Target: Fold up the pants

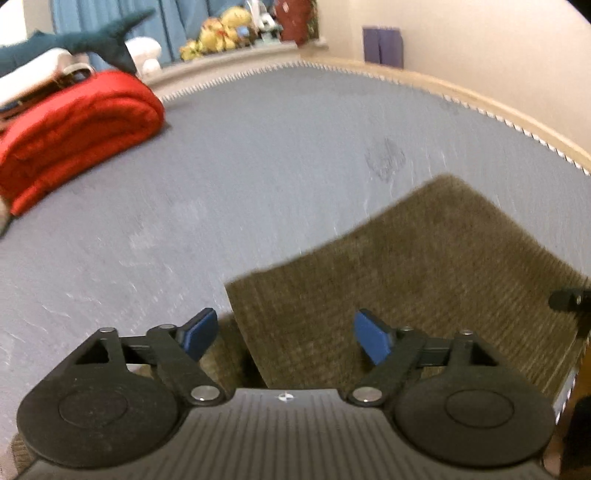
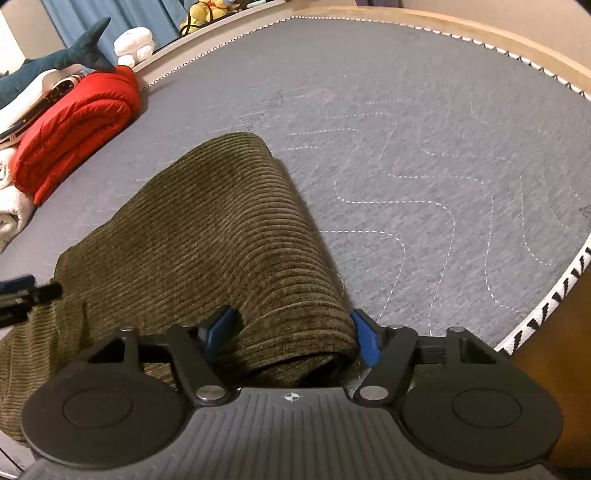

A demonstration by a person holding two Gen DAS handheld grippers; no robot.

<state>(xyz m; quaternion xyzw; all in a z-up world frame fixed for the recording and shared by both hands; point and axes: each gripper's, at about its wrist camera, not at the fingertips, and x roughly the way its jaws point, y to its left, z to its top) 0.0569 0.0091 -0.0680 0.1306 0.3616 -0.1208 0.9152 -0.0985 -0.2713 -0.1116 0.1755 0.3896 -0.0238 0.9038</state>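
Olive corduroy pants [image 1: 406, 273] lie on a grey mattress [image 1: 240, 177], partly folded. In the left wrist view my left gripper [image 1: 286, 334] is open, its blue fingertips [image 1: 201, 332] spread over the near edge of the pants, holding nothing. In the right wrist view the pants [image 2: 207, 236] form a rounded fold running away from me. My right gripper [image 2: 293, 338] is open, its fingertips [image 2: 365, 341] on either side of the fold's near end. The left gripper's tip shows at the left edge [image 2: 22, 291].
A folded red blanket [image 1: 74, 133] lies at the far left of the mattress [image 2: 424, 147], with a plush shark [image 2: 55, 59] and white bedding behind it. Stuffed toys [image 1: 221, 33] sit on the headboard ledge. A wooden frame [image 1: 480, 99] rims the mattress.
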